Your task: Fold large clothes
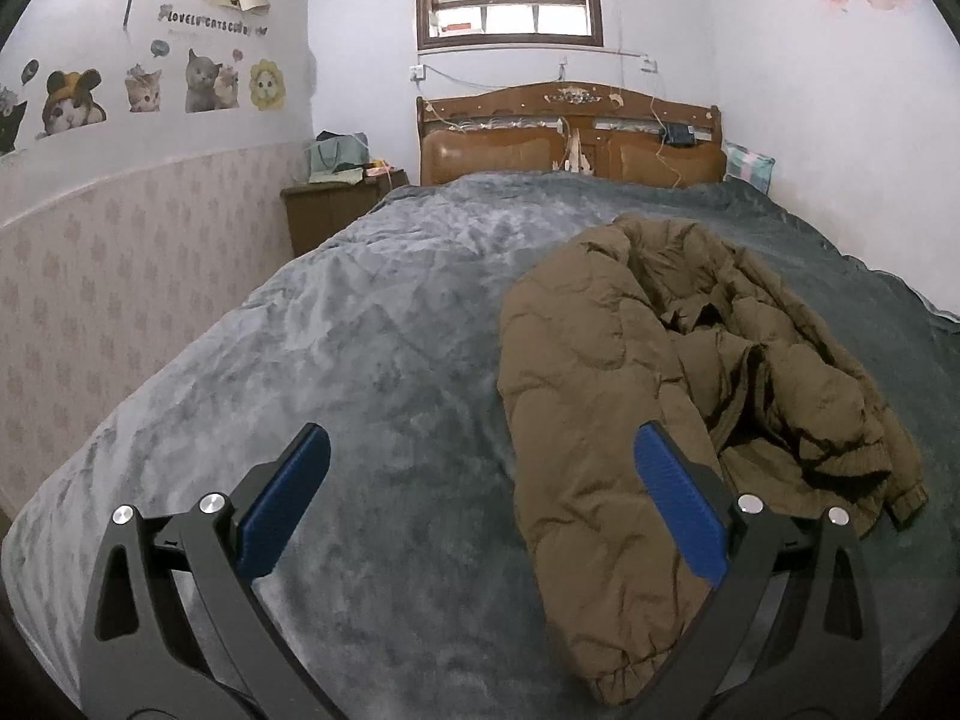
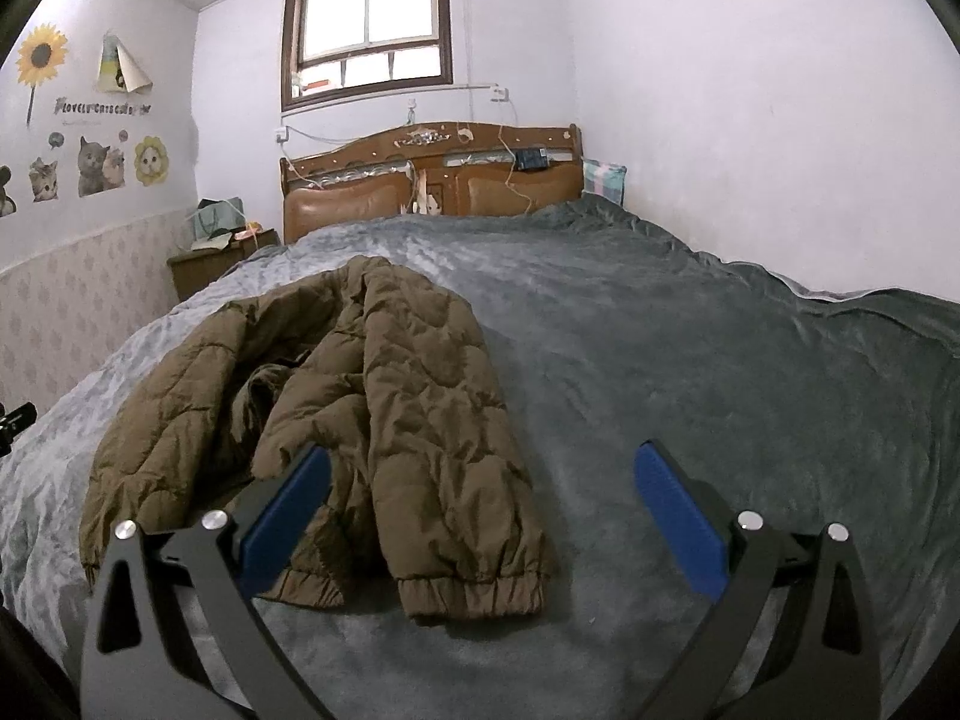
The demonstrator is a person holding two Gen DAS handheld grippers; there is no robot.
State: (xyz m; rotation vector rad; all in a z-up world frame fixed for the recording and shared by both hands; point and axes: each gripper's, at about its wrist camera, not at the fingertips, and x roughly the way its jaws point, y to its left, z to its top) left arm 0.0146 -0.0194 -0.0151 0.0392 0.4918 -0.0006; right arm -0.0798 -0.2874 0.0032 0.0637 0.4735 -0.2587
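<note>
Both tongs were spread wide and pinching nothing: left tongs (image 1: 480,504) hovered over the grey blanket (image 1: 360,360), right tongs (image 2: 483,504) likewise. The brown quilted puffer jacket (image 2: 360,408) sat rumpled on the bed, at about 2 o'clock from my left tongs and 10 o'clock from my right, sleeve cuff (image 2: 474,597) nearest me. My worry was that slick padded fabric slipping out of a thin pinch, or me grabbing blanket along with it. It was so bunched I could've snagged two layers and folded it crooked. Only readable writing: a wall sticker (image 1: 207,21) saying something like "LOVELY CATS". No jacket label visible.
</note>
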